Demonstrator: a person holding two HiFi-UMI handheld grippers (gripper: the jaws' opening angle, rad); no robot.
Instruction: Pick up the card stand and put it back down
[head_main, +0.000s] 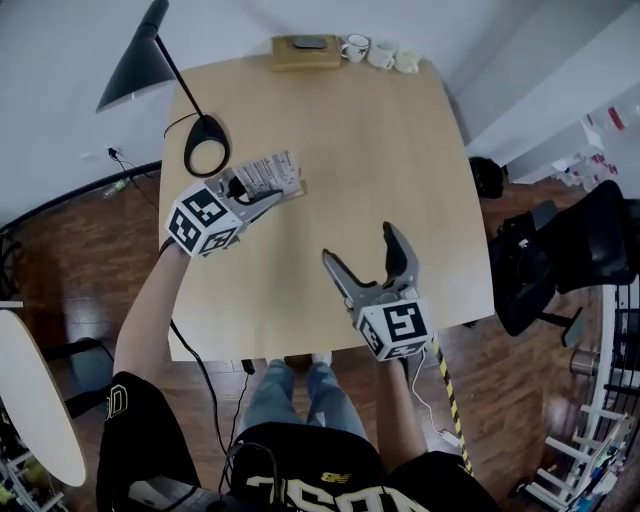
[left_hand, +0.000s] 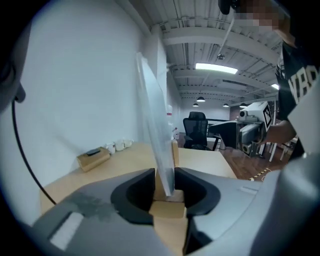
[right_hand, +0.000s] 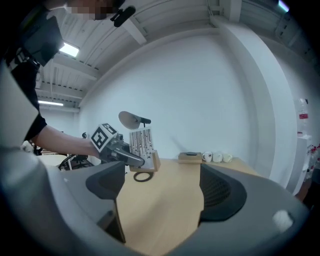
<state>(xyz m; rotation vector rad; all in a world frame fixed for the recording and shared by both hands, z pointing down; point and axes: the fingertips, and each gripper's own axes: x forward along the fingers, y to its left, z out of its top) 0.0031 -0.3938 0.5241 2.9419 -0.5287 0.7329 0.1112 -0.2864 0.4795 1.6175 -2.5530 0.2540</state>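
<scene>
The card stand is a clear upright panel holding a printed card, set in a small wooden base. My left gripper is shut on that base at the table's left side. In the left gripper view the panel rises edge-on between the jaws, with the wooden base pinched by the left gripper. From the right gripper view the stand hangs a little above the tabletop. My right gripper stands open over the table's near middle with nothing in it; its jaws frame bare wood.
A black desk lamp leans over the left edge, its round base just behind the stand. At the far edge sit a wooden box and white cups. A black office chair stands right of the table.
</scene>
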